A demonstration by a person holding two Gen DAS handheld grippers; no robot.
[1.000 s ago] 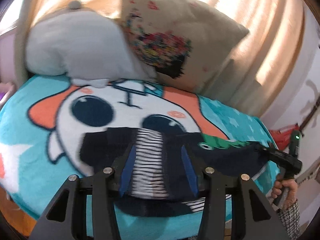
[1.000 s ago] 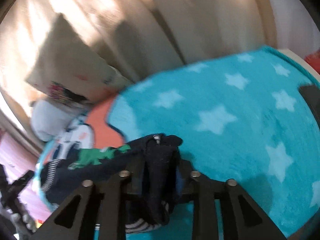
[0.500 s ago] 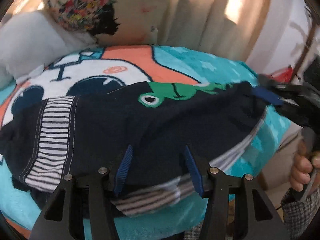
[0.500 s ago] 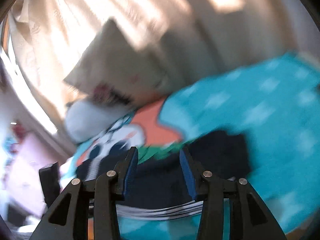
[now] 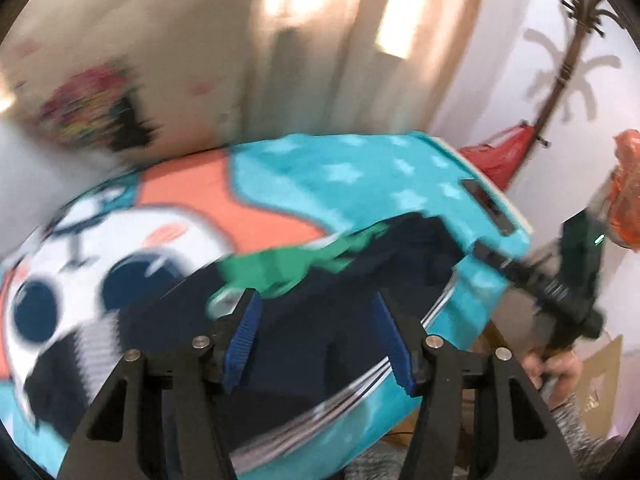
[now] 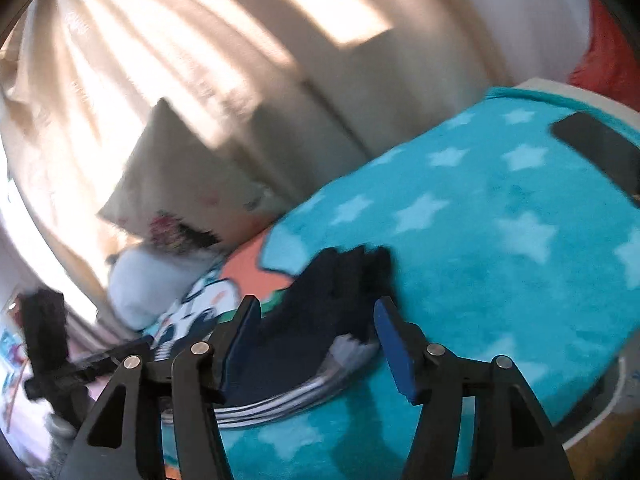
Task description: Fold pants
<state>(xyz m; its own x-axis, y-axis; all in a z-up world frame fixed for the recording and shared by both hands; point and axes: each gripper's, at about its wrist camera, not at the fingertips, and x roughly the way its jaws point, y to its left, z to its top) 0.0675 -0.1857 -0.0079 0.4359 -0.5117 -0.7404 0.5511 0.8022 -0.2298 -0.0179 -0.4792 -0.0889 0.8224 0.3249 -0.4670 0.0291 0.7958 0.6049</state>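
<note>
Navy pants [image 5: 320, 320] lie on the bed's blanket [image 5: 360, 176].
Left claw [image 5: 320, 340] and right claw [image 6: 316, 340] both spread, pants just ahead.

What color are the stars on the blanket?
Pale blue stars on a turquoise blanket; clearest in the right wrist view.

Motion-blurred pillow [image 5: 92, 108] print, pants [image 5: 320, 320] stripes

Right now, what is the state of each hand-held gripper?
Left hand-held gripper: open, holding nothing, above the dark navy fabric pants.
Right hand-held gripper: open, holding nothing.
</note>
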